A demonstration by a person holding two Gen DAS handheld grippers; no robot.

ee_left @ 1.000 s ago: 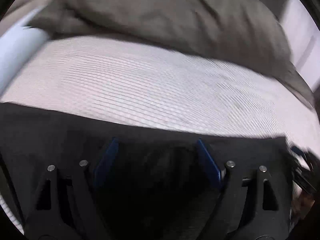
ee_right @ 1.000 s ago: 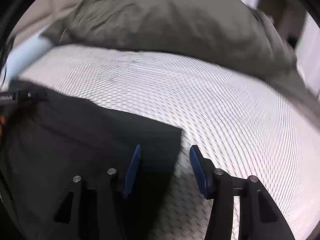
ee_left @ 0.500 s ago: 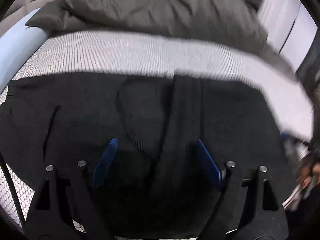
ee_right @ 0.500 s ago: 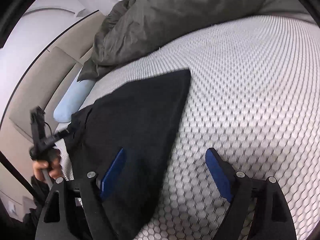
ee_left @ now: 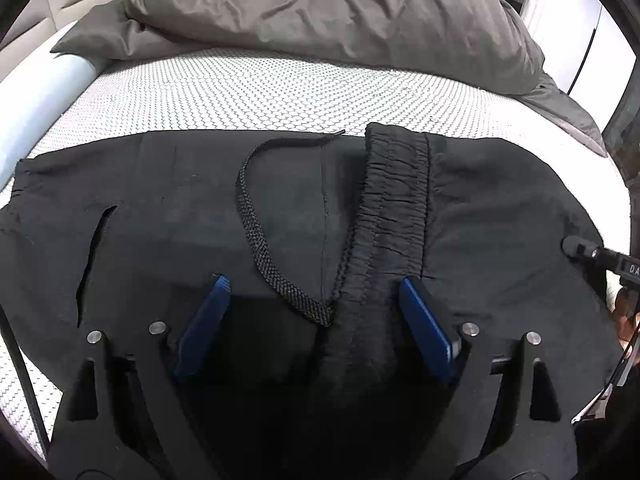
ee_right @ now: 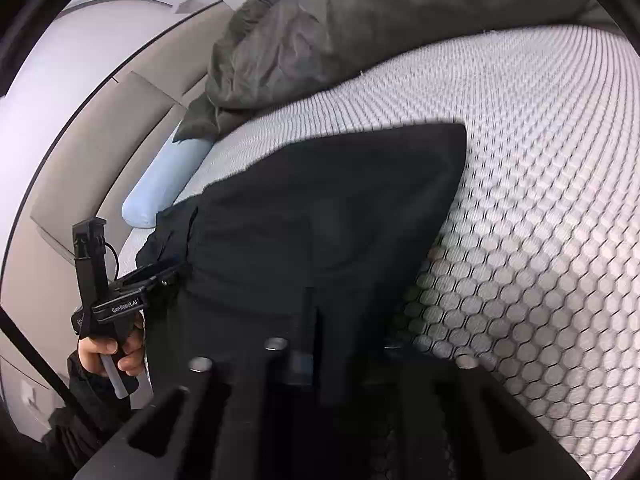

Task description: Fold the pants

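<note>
pants [ee_left: 168, 216]: black, spread flat across the near part of the bed [ee_left: 248, 88]; already doubled, with the elastic waistband [ee_left: 394, 200] lying across the middle of the cloth and the drawstring [ee_left: 256, 224] looped loose on top. Far edge runs straight, parallel to the bed's near edge.
bed: white honeycomb mattress cover carries everything. A grey duvet [ee_left: 328, 12] is bunched at the far edge, clear of the pants. A pale blue bolster [ee_left: 44, 100] lies along the bed's left edge.
left gripper [ee_left: 316, 328]: jaws wide and opening a little more. They straddle the waistband and the drawstring's end, but the blue pads [ee_left: 206, 316] do not press on the cloth. Reads as a hover after letting go, or a line-up for the next pinch; can't say which.
right gripper [ee_right: 316, 356]: jaws fully closed at the near edge of the pants, on their right end. The view is blurred, so I can't tell if cloth is pinched or the jaws shut on nothing.
why this hold: judgement only. Right end gets picked up to carry over; left stays off the cloth so the waistband fold lies undisturbed.
risk: the loose drawstring may get trapped in the next fold.
</note>
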